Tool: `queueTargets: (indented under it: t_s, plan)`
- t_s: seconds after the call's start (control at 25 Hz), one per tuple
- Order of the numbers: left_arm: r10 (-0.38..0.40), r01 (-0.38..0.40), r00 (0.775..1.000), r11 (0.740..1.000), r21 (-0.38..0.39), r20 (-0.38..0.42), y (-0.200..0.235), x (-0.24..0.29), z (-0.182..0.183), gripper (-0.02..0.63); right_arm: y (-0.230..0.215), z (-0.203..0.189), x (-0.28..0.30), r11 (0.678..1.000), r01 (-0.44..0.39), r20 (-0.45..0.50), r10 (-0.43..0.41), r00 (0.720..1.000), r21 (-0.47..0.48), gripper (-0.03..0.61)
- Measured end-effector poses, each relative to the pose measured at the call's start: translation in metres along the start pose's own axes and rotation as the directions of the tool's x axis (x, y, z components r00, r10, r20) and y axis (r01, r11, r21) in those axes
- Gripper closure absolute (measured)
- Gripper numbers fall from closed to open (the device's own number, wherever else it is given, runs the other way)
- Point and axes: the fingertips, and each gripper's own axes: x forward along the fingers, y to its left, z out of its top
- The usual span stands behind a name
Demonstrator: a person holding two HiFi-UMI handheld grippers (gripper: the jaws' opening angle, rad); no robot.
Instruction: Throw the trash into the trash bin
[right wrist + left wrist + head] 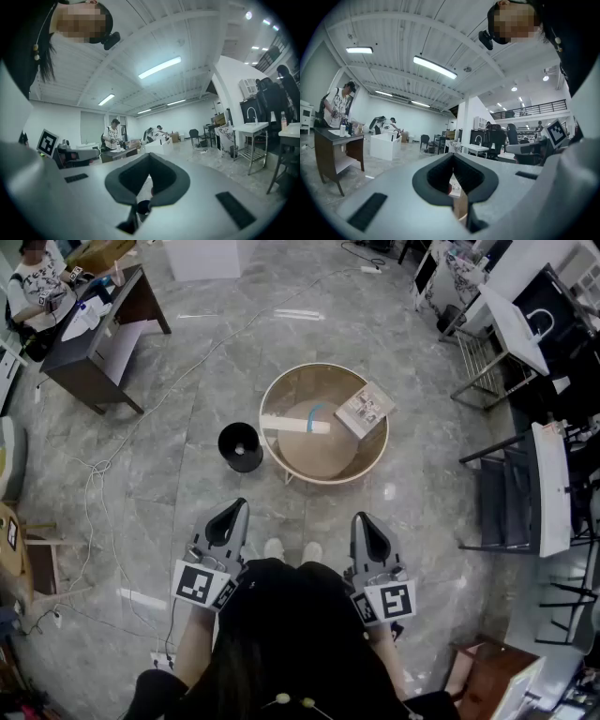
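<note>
Ahead of both grippers, past the grey marble floor (169, 474), stands a round table (323, 367) with a raised wooden rim; it lies a little nearer the right gripper's (362, 519) line than the left's. The left gripper (238, 506) and the right one are held level, side by side and well apart. Each has its jaws brought together at the tips with nothing between them. Just forward of the left gripper, on the floor and close beside the table's rim, sits the black trash bin (241, 446), open end up. On the table, beyond the right gripper, a printed paper packet (366, 410) leans against the far rim. A white strip (295, 424) lies across the middle of the table, with a small blue curved piece (316, 412) just behind it.
</note>
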Motion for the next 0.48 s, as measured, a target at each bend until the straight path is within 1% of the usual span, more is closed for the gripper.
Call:
queueTargets:
  t_s: [0.32, 0.4, 0.48]
  plan:
    - [-0.026, 0.026, 1.000, 1.000, 0.012, -0.011, 0.012, -0.005, -0.004, 0.607, 0.014, -0.007, 0.008, 1.000, 0.025, -0.006, -0.025, 1.000, -0.011, 0.575]
    - [-0.031, 0.031, 0.999, 1.000, -0.001, -0.011, 0.015, -0.007, -0.005, 0.607, 0.020, -0.007, 0.008, 1.000, 0.018, -0.005, -0.018, 1.000, -0.006, 0.575]
    - [-0.034, 0.034, 0.999, 0.999, -0.015, -0.011, 0.017, -0.011, -0.005, 0.607, 0.027, -0.008, 0.007, 1.000, -0.001, 0.005, 0.001, 1.000, 0.024, 0.575]
